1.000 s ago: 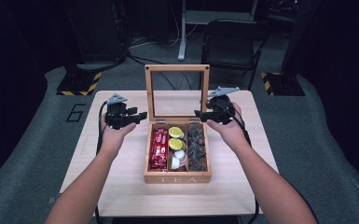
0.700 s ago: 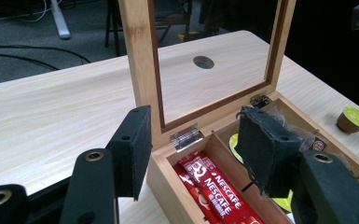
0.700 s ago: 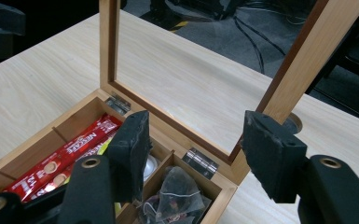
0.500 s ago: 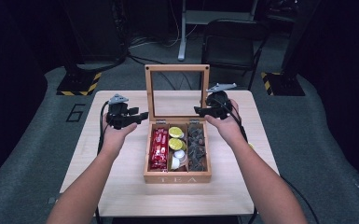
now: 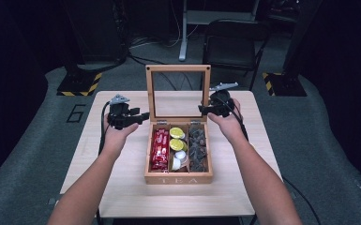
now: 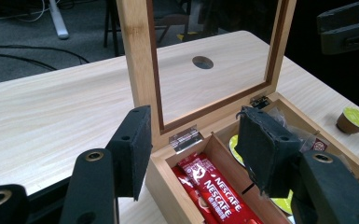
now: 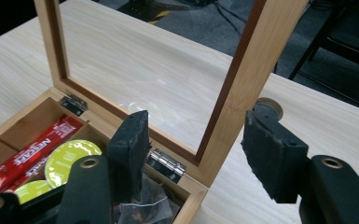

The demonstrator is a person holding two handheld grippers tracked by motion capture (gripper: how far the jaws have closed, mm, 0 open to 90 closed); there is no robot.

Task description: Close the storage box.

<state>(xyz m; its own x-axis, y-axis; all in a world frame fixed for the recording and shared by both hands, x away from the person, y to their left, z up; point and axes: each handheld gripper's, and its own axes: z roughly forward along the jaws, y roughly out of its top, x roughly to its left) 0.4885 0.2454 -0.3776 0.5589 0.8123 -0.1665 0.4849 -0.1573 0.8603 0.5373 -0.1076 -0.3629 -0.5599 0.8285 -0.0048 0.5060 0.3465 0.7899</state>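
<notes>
The tea box [image 5: 178, 157] sits at frame centre, its lid [image 5: 178, 91] upright. The right gripper [image 7: 193, 149], part-open and empty, straddles the lid's right post; the left gripper [image 6: 193, 149], likewise, straddles the left.

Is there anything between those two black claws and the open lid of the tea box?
Nothing visible. The lid stands upright; the left gripper straddles its left post near the hinge, the right gripper its right post. Both sets of jaws stand apart from the wood, with only air between.
</notes>
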